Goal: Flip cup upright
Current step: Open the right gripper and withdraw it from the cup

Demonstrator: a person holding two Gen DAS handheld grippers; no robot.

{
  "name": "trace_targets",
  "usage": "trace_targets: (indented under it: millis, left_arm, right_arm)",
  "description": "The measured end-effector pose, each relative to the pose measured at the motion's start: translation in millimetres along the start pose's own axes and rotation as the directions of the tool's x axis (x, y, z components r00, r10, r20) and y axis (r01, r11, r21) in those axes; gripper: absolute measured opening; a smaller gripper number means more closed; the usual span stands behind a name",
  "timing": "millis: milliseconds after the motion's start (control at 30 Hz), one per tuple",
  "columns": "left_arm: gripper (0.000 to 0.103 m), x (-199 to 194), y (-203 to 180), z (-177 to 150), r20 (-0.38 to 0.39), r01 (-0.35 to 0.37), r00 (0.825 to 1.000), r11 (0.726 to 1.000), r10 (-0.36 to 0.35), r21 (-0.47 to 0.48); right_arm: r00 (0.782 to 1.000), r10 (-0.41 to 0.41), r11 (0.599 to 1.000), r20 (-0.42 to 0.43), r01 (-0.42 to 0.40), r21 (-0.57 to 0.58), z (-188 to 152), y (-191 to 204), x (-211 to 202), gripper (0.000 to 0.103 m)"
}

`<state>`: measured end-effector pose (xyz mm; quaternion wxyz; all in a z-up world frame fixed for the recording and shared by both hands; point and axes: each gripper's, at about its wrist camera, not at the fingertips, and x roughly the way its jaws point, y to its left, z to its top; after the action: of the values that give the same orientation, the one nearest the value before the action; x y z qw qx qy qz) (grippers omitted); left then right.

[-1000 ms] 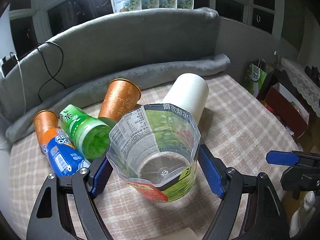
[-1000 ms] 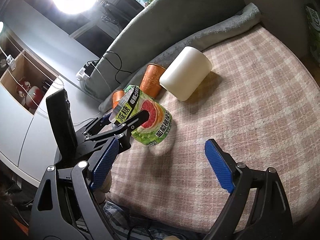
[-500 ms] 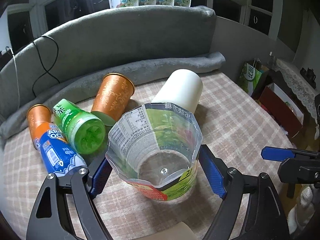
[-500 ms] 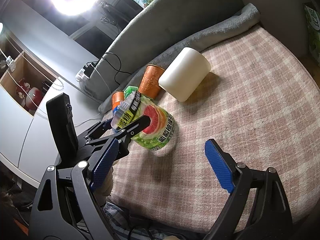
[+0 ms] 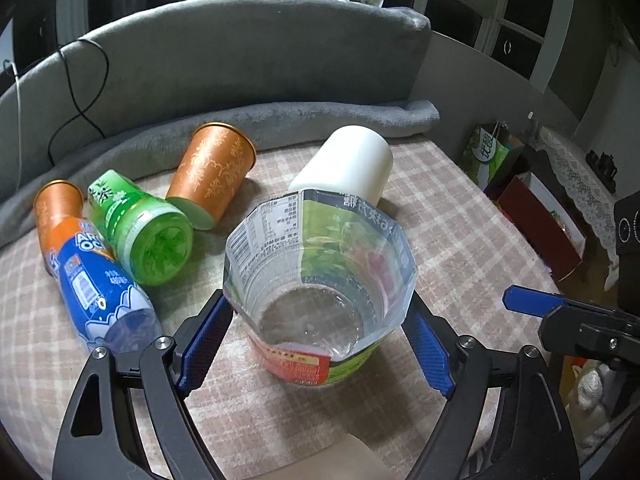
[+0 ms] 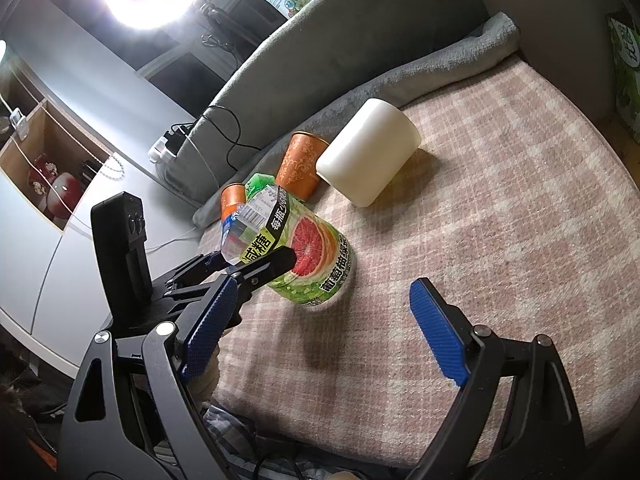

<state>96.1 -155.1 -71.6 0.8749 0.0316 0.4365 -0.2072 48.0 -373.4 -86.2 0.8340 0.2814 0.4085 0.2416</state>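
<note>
In the centre of the left wrist view, the cut-open plastic cup (image 5: 320, 292) is gripped at its two sides by the blue pads of the left gripper (image 5: 316, 344), which is closed on it. The mouth of the cup is turned up toward the camera and its clear bottom is seen through the opening. A second ago the cup was leaned further over and held higher above the checked cloth (image 5: 460, 240); it has since been brought down and nearly upright. In the right wrist view the cup (image 6: 308, 260) is seen left of centre, with its base at the cloth, though whether it is fully set down cannot be judged from this angle.

The fingers of the right gripper (image 6: 320, 332) are held wide apart in the lower part of that view, with nothing between them, and its place is unchanged from the earlier pictures.

Behind the cup, in the upper middle of the left wrist view, a white cup (image 5: 348, 164) is laid on its side. To the left, an orange patterned cup (image 5: 212, 176), a green bottle (image 5: 144, 232), a blue-labelled bottle (image 5: 96, 288) and a second orange cup (image 5: 56, 204) are laid together, where they were before.
</note>
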Motion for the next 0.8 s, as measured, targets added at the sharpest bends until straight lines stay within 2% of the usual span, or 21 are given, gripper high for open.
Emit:
trace_targets:
  millis: [333, 433, 633, 800]
  left_arm:
    - [0.084, -18, 4, -10, 0.022, 0.013, 1.0, 1.0, -0.013, -0.001]
    - [0.084, -27, 8, -14, 0.035, 0.014, 0.999, 1.0, -0.013, -0.003]
    - [0.084, -53, 22, -24, 0.093, -0.007, 0.996, 1.0, 0.01, -0.029]
    - [0.084, -77, 35, -28, 0.164, -0.05, 0.985, 0.997, 0.061, -0.067]
  right_arm:
    - [0.999, -0.037, 0.998, 0.036, 0.039, -0.051, 3, 16, -3, 0.09]
    - [0.996, -0.068, 0.993, 0.06, 0.073, -0.093, 2, 27, -4, 0.09]
    - [0.986, -0.123, 0.974, 0.114, 0.142, -0.175, -1, 48, -6, 0.09]
    - [0.967, -0.183, 0.943, 0.177, 0.224, -0.247, -5, 70, -6, 0.09]
